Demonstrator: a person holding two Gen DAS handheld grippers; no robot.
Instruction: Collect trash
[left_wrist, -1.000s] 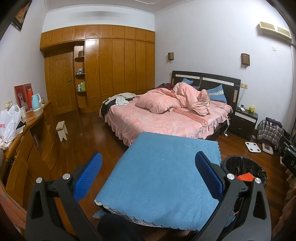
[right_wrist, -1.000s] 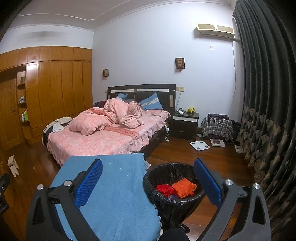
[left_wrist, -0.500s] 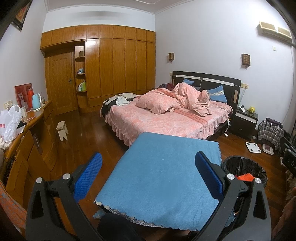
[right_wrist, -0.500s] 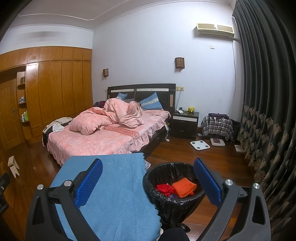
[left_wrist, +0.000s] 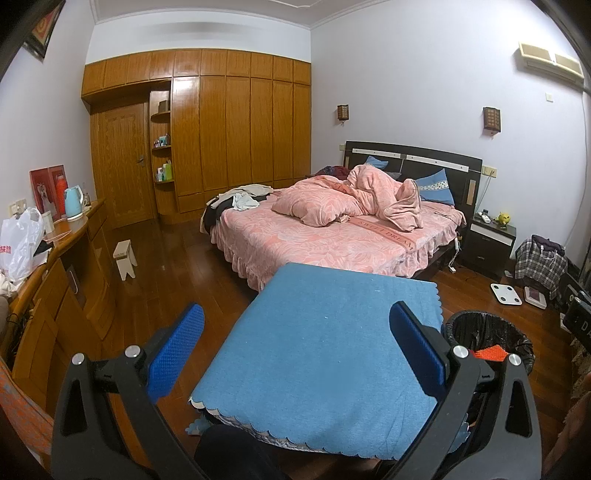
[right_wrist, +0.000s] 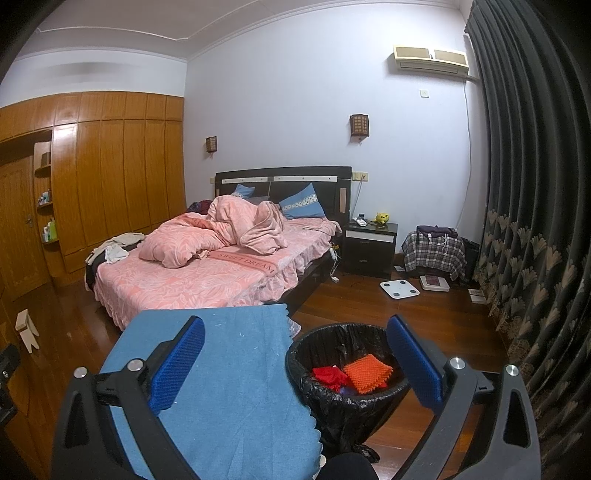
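A black-lined trash bin (right_wrist: 343, 373) stands on the wood floor right of a table covered by a blue cloth (right_wrist: 229, 373). It holds an orange textured piece (right_wrist: 367, 373) and a red crumpled piece (right_wrist: 330, 376). My right gripper (right_wrist: 295, 360) is open and empty, held above the bin's left rim and the cloth edge. My left gripper (left_wrist: 295, 345) is open and empty above the blue cloth (left_wrist: 325, 354). The bin (left_wrist: 489, 338) shows at the right in the left wrist view, with the orange piece (left_wrist: 489, 352) inside.
A bed with pink bedding (left_wrist: 332, 236) stands beyond the table. A wooden dresser (left_wrist: 55, 280) with a white bag and kettle runs along the left. A small stool (left_wrist: 125, 258), nightstand (right_wrist: 369, 245), scale (right_wrist: 399, 288) and dark curtain (right_wrist: 535, 221) are around.
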